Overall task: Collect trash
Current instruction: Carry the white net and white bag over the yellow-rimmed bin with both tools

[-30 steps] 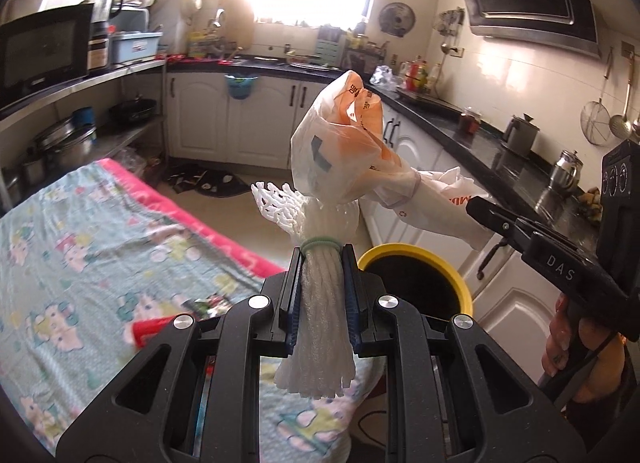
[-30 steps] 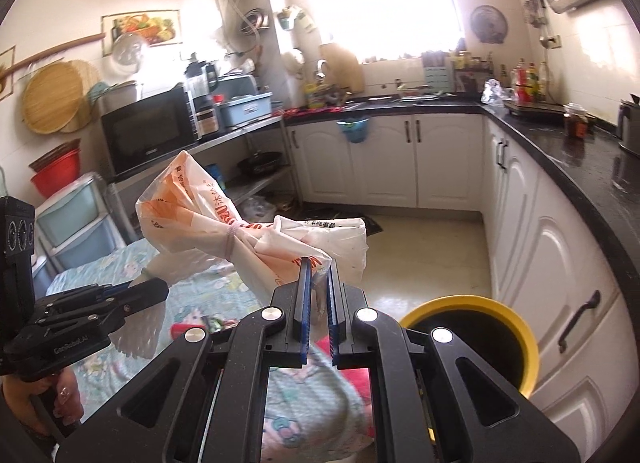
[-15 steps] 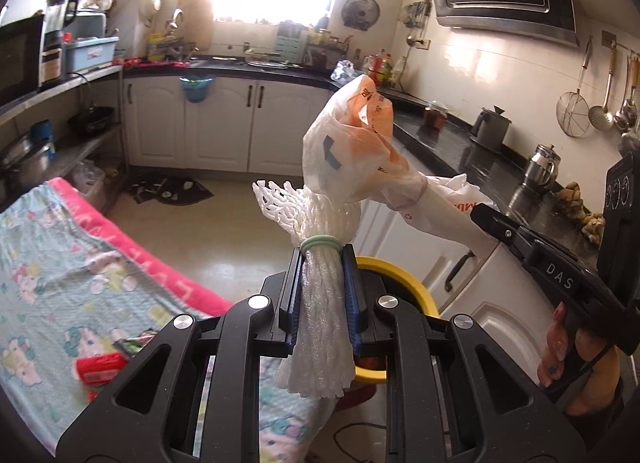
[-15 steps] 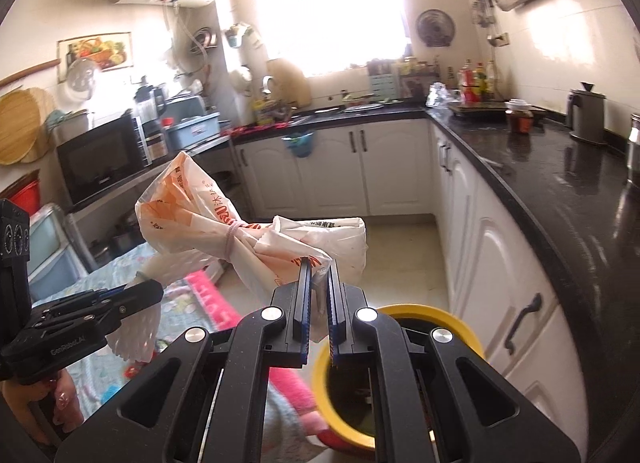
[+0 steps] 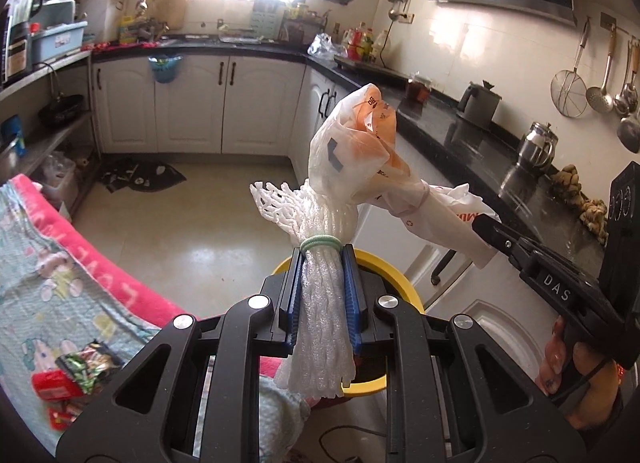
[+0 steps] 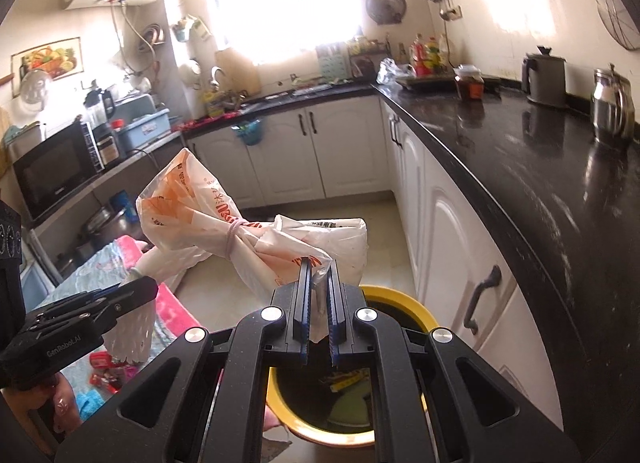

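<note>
Above the yellow bin (image 6: 420, 311), the left gripper (image 5: 322, 299) clamps a banded foam net (image 5: 320, 303) while the right gripper (image 6: 316, 315) pinches the plastic bag (image 6: 208, 215), both held over the rim, seemingly ready to drop.

I have the left gripper (image 5: 322, 283) clamped around the white foam net bundle (image 5: 320, 303), and the right gripper (image 6: 316, 295) pinching the orange-and-white plastic bag (image 6: 208, 219) that reaches across to it. Below both sits the yellow-rimmed round bin (image 6: 416, 311), between the pink-edged patterned cloth (image 5: 60, 283) on my left and the white cabinets (image 6: 444, 231) on my right.
</note>
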`<state>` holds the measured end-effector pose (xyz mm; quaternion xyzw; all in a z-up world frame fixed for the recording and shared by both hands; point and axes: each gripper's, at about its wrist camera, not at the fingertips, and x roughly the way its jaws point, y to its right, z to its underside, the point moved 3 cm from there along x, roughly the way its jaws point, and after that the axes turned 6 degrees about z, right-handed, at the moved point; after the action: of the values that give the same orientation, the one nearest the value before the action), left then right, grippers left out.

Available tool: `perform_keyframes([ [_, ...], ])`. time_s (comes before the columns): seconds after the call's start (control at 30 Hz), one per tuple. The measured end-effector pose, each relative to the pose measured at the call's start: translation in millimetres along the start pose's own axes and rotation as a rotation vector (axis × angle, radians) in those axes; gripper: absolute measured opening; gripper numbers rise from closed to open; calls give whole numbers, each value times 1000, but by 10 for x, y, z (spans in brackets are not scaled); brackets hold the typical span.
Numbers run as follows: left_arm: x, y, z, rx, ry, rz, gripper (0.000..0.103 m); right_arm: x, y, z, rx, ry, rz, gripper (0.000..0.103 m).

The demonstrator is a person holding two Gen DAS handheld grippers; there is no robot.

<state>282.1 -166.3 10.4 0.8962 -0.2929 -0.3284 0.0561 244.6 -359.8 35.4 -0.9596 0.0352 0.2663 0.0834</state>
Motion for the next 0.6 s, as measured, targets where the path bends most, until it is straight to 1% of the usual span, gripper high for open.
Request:
perform_keyframes([
  [0.17,219,-46,69,-9,-46,4,13,166,70,102,-5,-32,61,7],
  [0.27,352,-78,129,-20,-73,8,13,269,139,152,10,-60,83,7],
  [0.33,452,-96,174,-31,-94,12,13,322,179,198,7,-73,116,7],
  [0.6,820,-162,382,-60,-172,33,14,549,334,354,17,-150,182,7],
])
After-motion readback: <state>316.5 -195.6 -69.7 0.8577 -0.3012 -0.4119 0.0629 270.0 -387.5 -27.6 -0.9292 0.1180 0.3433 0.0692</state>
